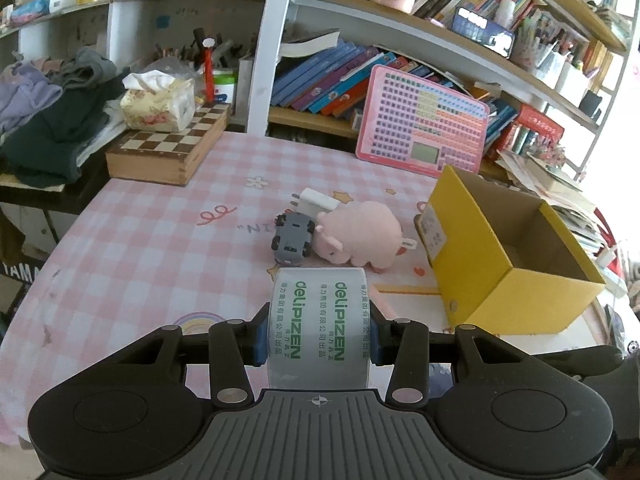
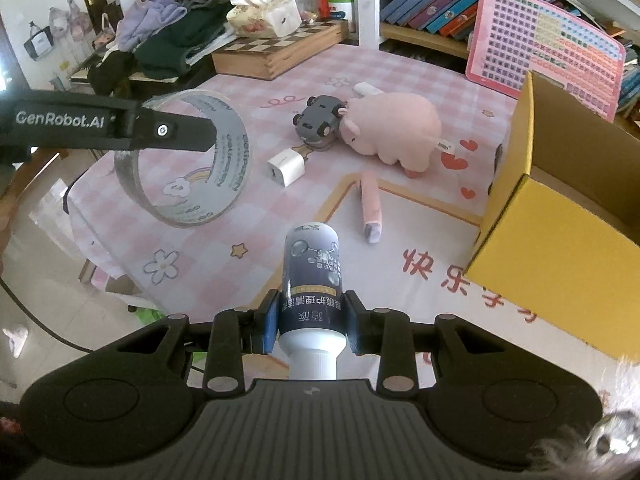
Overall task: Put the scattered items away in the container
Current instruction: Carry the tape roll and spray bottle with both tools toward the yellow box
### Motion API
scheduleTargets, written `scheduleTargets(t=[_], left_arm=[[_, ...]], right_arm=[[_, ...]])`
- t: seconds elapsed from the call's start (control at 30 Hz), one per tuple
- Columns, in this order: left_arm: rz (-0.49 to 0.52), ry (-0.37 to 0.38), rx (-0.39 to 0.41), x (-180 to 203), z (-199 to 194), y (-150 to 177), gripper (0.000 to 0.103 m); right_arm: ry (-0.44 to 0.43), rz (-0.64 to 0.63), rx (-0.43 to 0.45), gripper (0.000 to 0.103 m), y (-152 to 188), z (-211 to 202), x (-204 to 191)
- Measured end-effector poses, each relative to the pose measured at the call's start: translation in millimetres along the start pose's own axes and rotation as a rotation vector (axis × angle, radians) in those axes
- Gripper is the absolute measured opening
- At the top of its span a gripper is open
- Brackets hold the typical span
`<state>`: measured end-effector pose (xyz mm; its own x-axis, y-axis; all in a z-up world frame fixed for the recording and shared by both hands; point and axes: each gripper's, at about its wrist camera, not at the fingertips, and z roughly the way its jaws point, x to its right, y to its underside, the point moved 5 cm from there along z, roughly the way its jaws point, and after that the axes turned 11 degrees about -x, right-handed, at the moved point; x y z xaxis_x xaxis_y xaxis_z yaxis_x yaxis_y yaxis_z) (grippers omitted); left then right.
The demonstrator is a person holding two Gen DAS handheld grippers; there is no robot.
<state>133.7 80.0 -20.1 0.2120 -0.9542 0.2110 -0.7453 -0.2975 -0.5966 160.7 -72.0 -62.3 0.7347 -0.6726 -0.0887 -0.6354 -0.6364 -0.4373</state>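
My left gripper (image 1: 319,330) is shut on a roll of clear tape (image 1: 319,324) with green print, held above the pink checked tablecloth (image 1: 160,232); the same tape roll (image 2: 184,164) shows in the right wrist view, hanging from the left gripper's finger (image 2: 176,134). My right gripper (image 2: 312,322) is shut on a dark spray bottle (image 2: 312,276) with a white cap. On the cloth lie a grey toy car (image 1: 292,236), a pink plush pig (image 1: 360,236), a white charger plug (image 2: 286,168) and a pink pen-like stick (image 2: 370,208). The open yellow cardboard box (image 1: 516,300) stands to the right, empty inside.
A wooden chessboard box (image 1: 168,148) with a tissue box (image 1: 158,106) on it sits at the back left, beside a pile of clothes (image 1: 52,116). A pink keyboard toy (image 1: 424,120) leans on the bookshelf behind. The table's left edge drops to the floor (image 2: 36,248).
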Motion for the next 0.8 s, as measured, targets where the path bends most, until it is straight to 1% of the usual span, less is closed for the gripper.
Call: scheduleTargets(t=[0.27,0.47,0.8], left_arm=[[0.025,0.045,0.009,3,-24,21,0.043],[0.067,0.084,0.019,10,-41,34,0.043],[0.149,0.168,0.013,29,-57,53,0.043]], right_arm=[[0.022,0.055,0.024,0.031,24,-23,-14],[0.041,0.104,0.049,0.031,45,-41,-25],[0.095,0.235,0.079,0.031,86,-66,-28]])
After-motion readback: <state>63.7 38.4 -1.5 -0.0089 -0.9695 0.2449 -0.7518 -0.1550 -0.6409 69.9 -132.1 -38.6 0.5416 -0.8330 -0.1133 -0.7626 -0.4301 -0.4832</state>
